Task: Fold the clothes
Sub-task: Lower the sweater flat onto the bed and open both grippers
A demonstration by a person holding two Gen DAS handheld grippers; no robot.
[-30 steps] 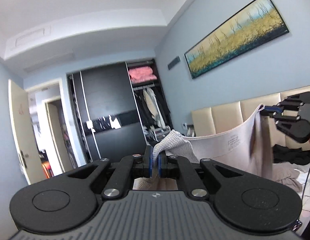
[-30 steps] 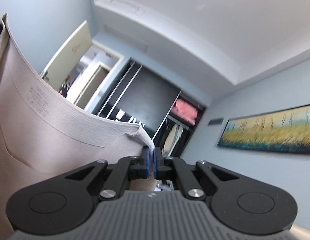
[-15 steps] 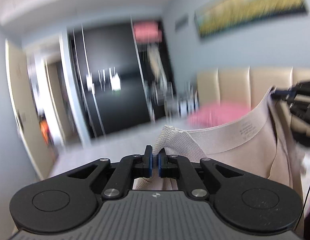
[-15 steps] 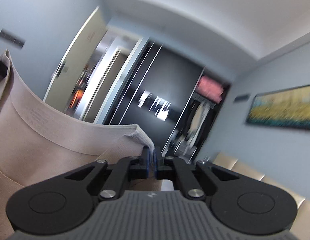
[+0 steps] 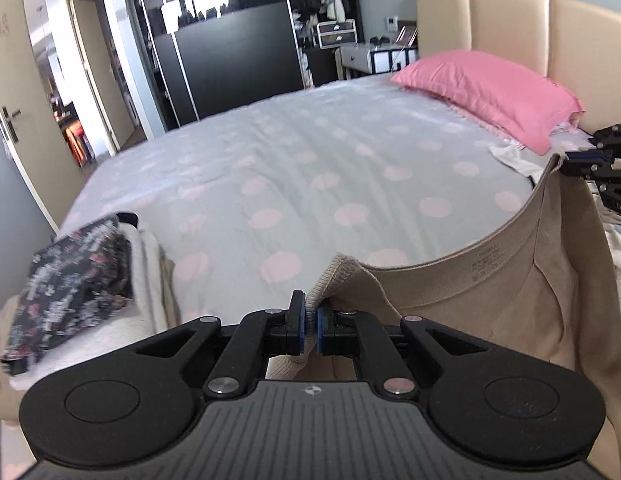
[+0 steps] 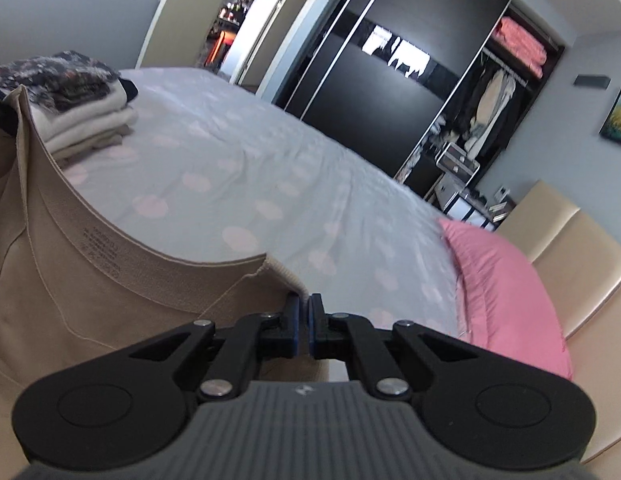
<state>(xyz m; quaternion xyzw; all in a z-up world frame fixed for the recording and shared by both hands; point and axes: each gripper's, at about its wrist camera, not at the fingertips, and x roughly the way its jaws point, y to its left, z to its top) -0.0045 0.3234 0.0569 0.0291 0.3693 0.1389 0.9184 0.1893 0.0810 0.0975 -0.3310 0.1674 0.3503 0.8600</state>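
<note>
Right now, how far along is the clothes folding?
Done: a folded stack sits on the bed. In hand: the left gripper and right gripper are each shut on a top corner of a beige garment, held spread and unfolded above the bed. Left: folding it, plus loose clothes by the pillow.

Beige garment [image 5: 510, 288] hem cut off below; folded stack [image 5: 70, 280] blurred
</note>
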